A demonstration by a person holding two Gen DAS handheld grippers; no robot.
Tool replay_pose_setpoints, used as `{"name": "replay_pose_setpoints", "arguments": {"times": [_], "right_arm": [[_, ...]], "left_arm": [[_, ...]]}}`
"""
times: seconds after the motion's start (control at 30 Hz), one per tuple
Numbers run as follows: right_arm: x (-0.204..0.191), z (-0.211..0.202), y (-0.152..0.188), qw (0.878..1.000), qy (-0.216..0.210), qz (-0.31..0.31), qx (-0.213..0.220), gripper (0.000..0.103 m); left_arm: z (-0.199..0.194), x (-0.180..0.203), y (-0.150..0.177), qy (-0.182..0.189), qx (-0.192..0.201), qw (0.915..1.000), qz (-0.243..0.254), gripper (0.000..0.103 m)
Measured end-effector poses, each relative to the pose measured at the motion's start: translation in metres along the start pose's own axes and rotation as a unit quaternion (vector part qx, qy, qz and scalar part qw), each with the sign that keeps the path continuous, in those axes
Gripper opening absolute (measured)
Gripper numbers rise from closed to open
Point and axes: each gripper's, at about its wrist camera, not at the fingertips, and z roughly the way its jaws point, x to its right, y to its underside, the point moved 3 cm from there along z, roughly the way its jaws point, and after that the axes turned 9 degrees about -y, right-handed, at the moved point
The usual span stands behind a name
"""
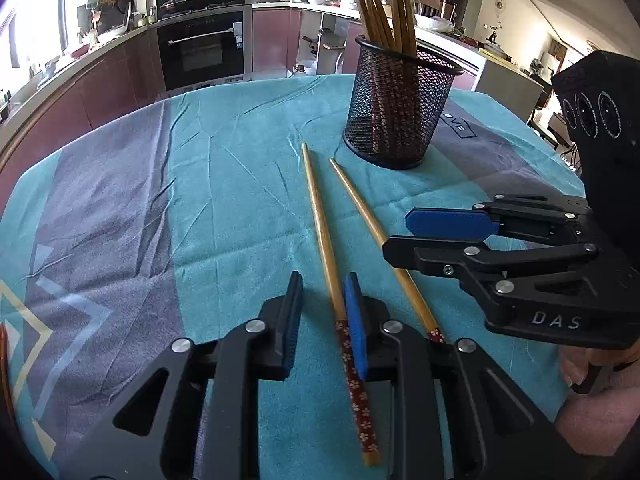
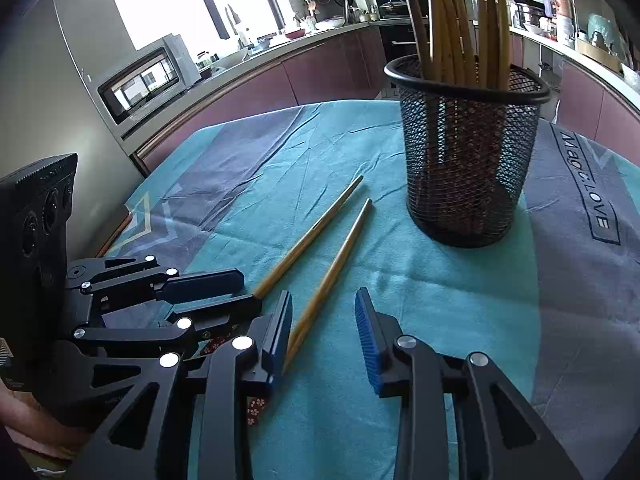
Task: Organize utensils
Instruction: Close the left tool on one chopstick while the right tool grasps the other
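Two loose chopsticks lie on the teal cloth (image 1: 224, 184), just short of the mesh cup (image 1: 396, 108), which stands at 1 o'clock in the left wrist view and already holds a bundle of chopsticks.

We read the left stick (image 1: 324, 240) as running from its patterned butt at 6 o'clock to its tip at 12, long axis roughly along our left gripper (image 1: 322, 320). Its butt end lies between the jaws, touching the blue right-hand pad (image 1: 356, 328) and clear of the dark left-hand pad; the jaws stand narrowly apart, not yet clamped.

The right stick (image 2: 332, 276) points toward 1 o'clock in the right wrist view, tip near the cup. It lies against the left-hand pad (image 2: 278, 332) of our right gripper (image 2: 324, 334), its butt passing beneath that finger; the jaws stand apart and grip nothing.

We judge that each gripper has its own stick nearest. Each grasp turns on centring the shaft between the pads before closing.
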Motion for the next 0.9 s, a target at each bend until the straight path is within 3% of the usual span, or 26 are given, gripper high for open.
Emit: {"name": "replay_pose_setpoints", "arguments": {"times": [0.13,0.23,0.43,0.5,0.53,0.67,0.9], "right_arm": [[-0.003,0.005,0.001,1.0,0.013,-0.01,-0.007,0.02],[-0.003,0.005,0.002,0.999,0.026,-0.018,-0.01,0.014],[0.002,-0.001,0.004,0.999,0.044,-0.025,-0.012,0.012],[0.004,-0.004,0.006,0.999,0.042,-0.023,-0.013,0.012],[0.004,-0.004,0.006,0.999,0.043,-0.024,-0.014,0.012],[0.004,-0.005,0.008,0.999,0.043,-0.028,-0.018,0.012],[0.012,-0.009,0.005,0.998,0.053,-0.018,-0.013,0.013]], "left_arm": [[-0.002,-0.002,0.004,0.003,-0.004,0.9999,-0.016,0.009],[-0.005,-0.002,0.008,0.008,-0.006,0.9997,-0.022,0.009],[-0.012,0.006,0.02,0.028,-0.015,0.9992,-0.024,0.009],[-0.014,0.01,0.023,0.038,-0.019,0.9988,-0.022,0.014],[-0.016,0.012,0.024,0.05,-0.021,0.9983,-0.023,0.022],[-0.018,0.019,0.022,0.082,-0.024,0.9963,-0.009,0.03],[-0.002,0.008,0.003,0.056,-0.019,0.9982,-0.004,0.034]]}}
